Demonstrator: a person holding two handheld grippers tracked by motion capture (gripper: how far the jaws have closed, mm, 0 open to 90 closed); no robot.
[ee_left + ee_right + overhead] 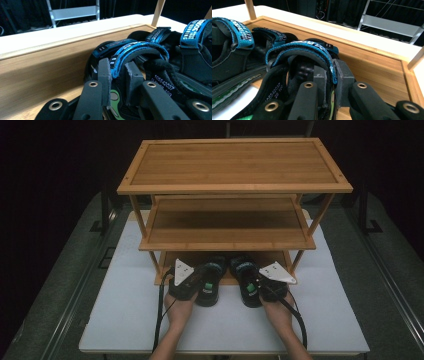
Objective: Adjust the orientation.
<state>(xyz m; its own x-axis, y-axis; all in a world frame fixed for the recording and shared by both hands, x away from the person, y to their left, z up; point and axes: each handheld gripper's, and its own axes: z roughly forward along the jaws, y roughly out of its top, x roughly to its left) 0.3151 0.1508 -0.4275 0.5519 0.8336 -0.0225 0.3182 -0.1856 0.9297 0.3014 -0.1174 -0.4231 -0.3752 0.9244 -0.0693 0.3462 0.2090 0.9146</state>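
A person seated at the near edge of a white-topped table (125, 320) holds a two-jaw gripper in each hand, each clamped on one of a pair of black sandals with blue straps. The sandals lie side by side at the front edge of the bottom shelf (195, 257) of a three-tier bamboo shoe rack (235, 165), toes on the shelf and heels out over the tabletop.

The left gripper (187, 281) grips the left sandal (210, 282); in the left gripper view, its jaws are closed on the blue-edged heel strap (140, 48) of that sandal, one grey pad (105, 72) on the outside of the strap and the other inside it. The shelf's raised wooden rim (50, 70) runs just beside the sandal's outer side.

The right gripper (270, 279) grips the right sandal (247, 282). In the right gripper view, its jaws pinch the blue strap (309, 48) of that sandal between two grey pads, with the shelf floor (374, 70) beyond it and the other sandal close alongside at the left of that view.

The rack's middle shelf (227, 225) and top shelf (235, 162) sit above, near the centre of the table.
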